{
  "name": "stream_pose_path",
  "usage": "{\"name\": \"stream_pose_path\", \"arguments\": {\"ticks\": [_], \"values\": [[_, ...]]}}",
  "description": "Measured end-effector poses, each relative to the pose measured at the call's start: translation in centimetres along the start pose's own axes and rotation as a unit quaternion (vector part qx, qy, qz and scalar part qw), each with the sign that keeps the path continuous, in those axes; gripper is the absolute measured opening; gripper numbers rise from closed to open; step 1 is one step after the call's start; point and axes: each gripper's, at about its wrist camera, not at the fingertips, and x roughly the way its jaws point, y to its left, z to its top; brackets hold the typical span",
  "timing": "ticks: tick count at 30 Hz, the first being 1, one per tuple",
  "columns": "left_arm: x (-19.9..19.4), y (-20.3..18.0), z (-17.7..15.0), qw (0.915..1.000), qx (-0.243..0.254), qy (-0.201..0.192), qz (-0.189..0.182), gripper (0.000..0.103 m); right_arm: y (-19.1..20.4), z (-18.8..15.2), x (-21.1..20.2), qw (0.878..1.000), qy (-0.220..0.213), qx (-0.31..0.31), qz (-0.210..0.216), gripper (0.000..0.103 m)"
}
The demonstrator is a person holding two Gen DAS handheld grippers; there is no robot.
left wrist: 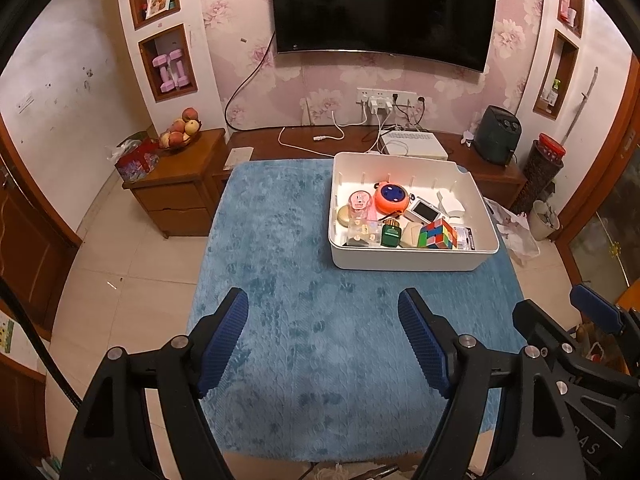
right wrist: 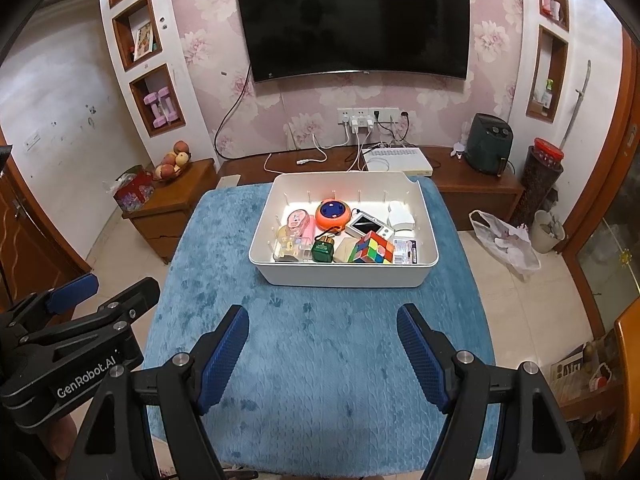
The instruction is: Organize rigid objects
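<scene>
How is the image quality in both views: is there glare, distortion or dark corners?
Left wrist view: strong fisheye bending, black corners, bright glare on the white bin's inner floor. Right wrist view: the same bending and dark corners, glare again inside the bin; the television shows only faint reflections. Both look sharp.

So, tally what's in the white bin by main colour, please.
White bin, as far as visible:
Orange: 1, round toy
Pink: 1, cup
Green: 1, bottle
Multicolour: 1, puzzle cube
White: 2, gadget, box
Total: 6
</scene>
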Motion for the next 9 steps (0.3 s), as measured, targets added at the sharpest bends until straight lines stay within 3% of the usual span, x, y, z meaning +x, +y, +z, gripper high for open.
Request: {"name": "stream_pose_path", "arguments": {"ticks": [9], "values": [[0.07, -0.15, 0.07, 1.0, 0.001, 0.001, 0.0, 0.08, -0.24, -0.19, 0.21, 1.0, 0.004, 0.002, -0.001, 0.077]]}}
